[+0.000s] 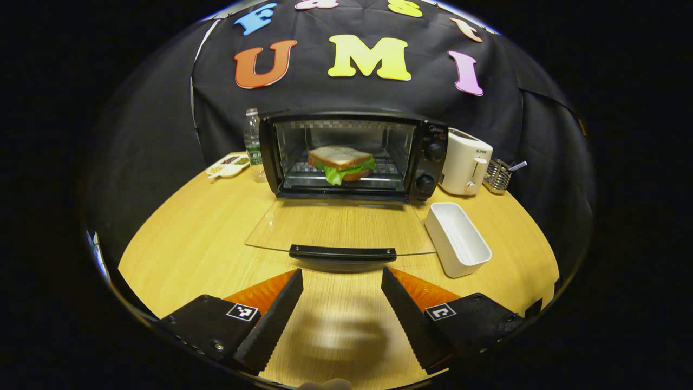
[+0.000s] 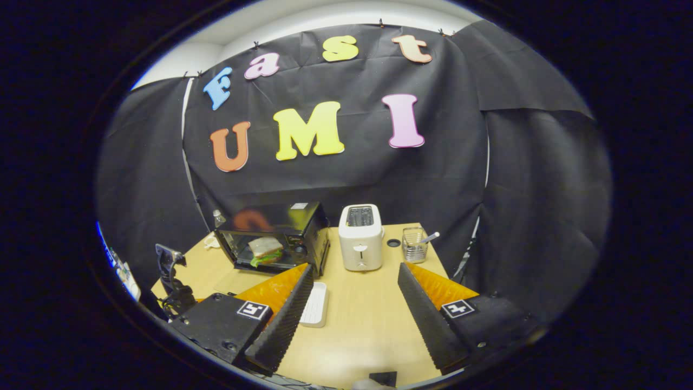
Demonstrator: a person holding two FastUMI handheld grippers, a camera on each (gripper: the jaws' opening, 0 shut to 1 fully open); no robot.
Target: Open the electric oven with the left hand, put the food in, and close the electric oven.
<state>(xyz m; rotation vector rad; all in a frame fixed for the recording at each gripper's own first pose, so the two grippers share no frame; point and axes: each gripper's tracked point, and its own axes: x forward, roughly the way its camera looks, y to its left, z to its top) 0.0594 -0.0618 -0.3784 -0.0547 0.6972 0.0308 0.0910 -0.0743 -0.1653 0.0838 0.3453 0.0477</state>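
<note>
Item: oven (image 1: 352, 157), rear centre of the tabletop (image 1: 178, 238). Its glass door (image 1: 335, 225) lay folded flat toward you, with the handle (image 1: 342, 252) at the near edge. The sandwich (image 1: 341, 163) sat on the rack inside, so by my reading only the closing was left.

Risks, left to right:
- Bottle (image 1: 252, 142) and snack dish (image 1: 228, 166), just left of the oven: a wide sweep of your left hand could have tipped the bottle.
- Door: it was clear glass, hard to judge for depth. Had you come in too low, the tongs would have jammed against the tabletop under the handle; too high, and they would have pressed the pane down instead of lifting it.
- Sandwich: lettuce hung at the rack's front edge, so a slammed door might have jolted or caught it.
- White tray (image 1: 457, 238), near the door's right corner: a drift to the right could have knocked it.
- Toaster (image 1: 464, 161) and wire holder (image 1: 501, 174), well clear; low concern.

Pose:
- Left tongs (image 1: 342, 303): spread wide, holding nothing, low over the tabletop, aimed squarely at the handle and just short of it, not touching.
- Right tongs (image 2: 354, 311): spread, holding nothing, held high and back, looking down on the toaster and away from the oven's mouth.
</note>
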